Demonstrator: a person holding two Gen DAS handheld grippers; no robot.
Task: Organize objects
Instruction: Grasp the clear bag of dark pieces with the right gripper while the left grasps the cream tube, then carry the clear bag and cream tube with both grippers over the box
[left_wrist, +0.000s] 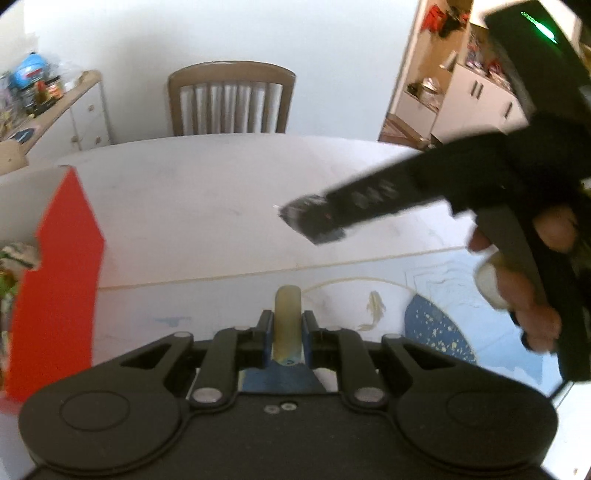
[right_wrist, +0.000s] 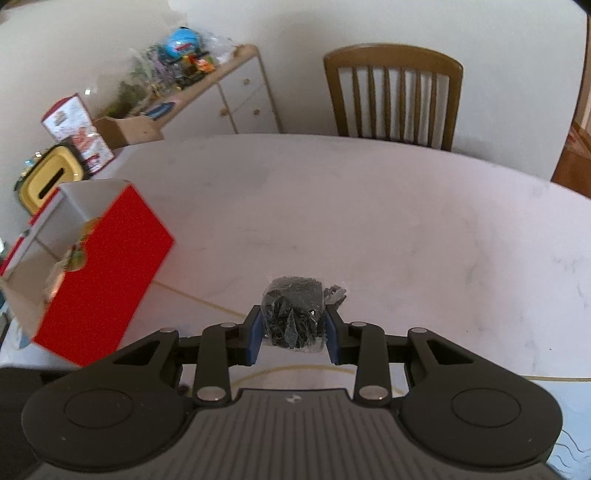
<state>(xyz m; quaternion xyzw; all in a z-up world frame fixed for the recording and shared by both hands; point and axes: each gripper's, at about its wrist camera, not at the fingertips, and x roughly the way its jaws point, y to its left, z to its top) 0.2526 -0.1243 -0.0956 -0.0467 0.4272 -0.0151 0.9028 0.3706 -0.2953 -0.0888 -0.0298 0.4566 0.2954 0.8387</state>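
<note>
My left gripper (left_wrist: 287, 328) is shut on a pale yellowish roll (left_wrist: 287, 314), held upright between its blue pads above the table. My right gripper (right_wrist: 293, 325) is shut on a black plastic-wrapped bundle (right_wrist: 293, 314); it also shows in the left wrist view (left_wrist: 314, 218), raised over the table at the right. An open red box (right_wrist: 99, 266) with white inner walls stands on the table at the left; in the left wrist view its red side (left_wrist: 59, 280) is close on the left. Some printed item lies inside it.
A white table (right_wrist: 369, 221) spans both views, with a blue patterned mat (left_wrist: 443, 332) near its front edge. A wooden chair (right_wrist: 393, 99) stands behind the table. A cluttered sideboard (right_wrist: 207, 85) and a yellow container (right_wrist: 51, 177) are at the far left.
</note>
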